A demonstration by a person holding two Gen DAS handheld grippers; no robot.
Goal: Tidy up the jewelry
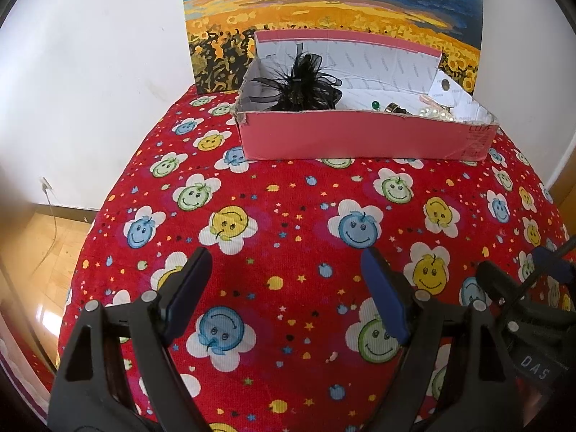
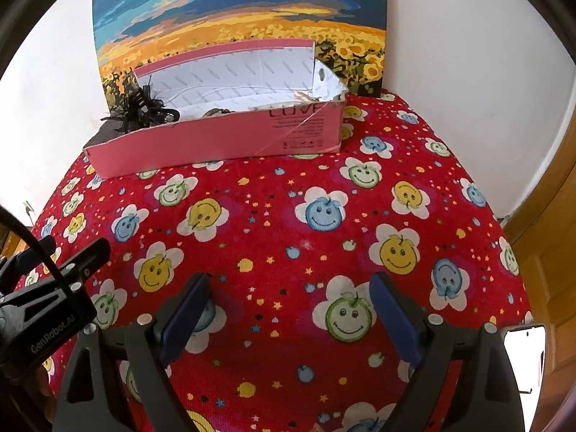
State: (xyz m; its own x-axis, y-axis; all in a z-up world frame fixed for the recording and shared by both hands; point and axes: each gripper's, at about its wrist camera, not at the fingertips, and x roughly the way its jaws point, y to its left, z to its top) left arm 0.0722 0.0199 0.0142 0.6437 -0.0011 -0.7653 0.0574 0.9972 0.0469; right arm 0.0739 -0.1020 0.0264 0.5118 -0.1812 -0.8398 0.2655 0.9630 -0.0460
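While both the left gripper point(image 1: 288, 295) and right gripper point(image 2: 288, 313) hover with fingers apart and empty above the red cloth point(image 1: 288, 216), all visible jewelry lies inside the pink box point(image 1: 360, 140): black feather piece point(image 1: 302, 82) at its left end, pearls point(image 1: 437, 113) at its right. This suits either sorting about to start or sorting complete. Box long axis runs left-right, parallel to the painting point(image 1: 324, 7)
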